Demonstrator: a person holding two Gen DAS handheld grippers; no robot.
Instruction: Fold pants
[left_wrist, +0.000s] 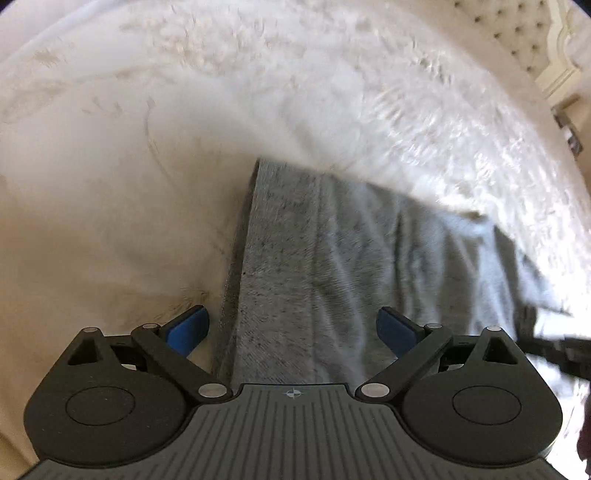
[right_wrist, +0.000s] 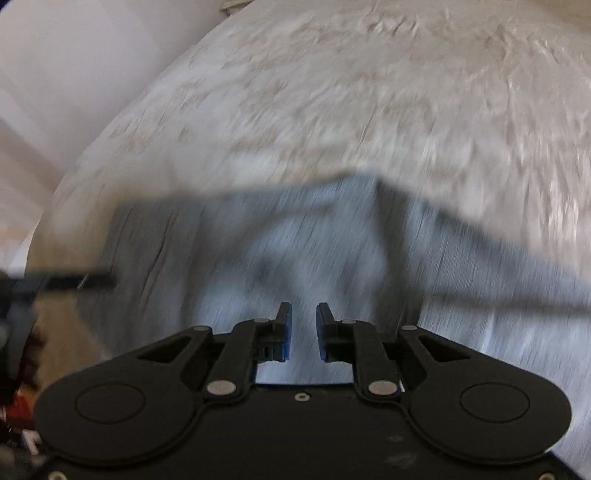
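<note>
The left wrist camera is sitting just behind the left gripper (left_wrist: 291, 334) and is looking steeply down along its fingers, close over the grey pants (left_wrist: 332, 266) on the white furry blanket (left_wrist: 258, 92). The right wrist camera is looking the same way from behind the right gripper (right_wrist: 303, 330), also close and blurred. Both views are sharing the pants and blanket, and each is catching the other gripper at its edge
</note>
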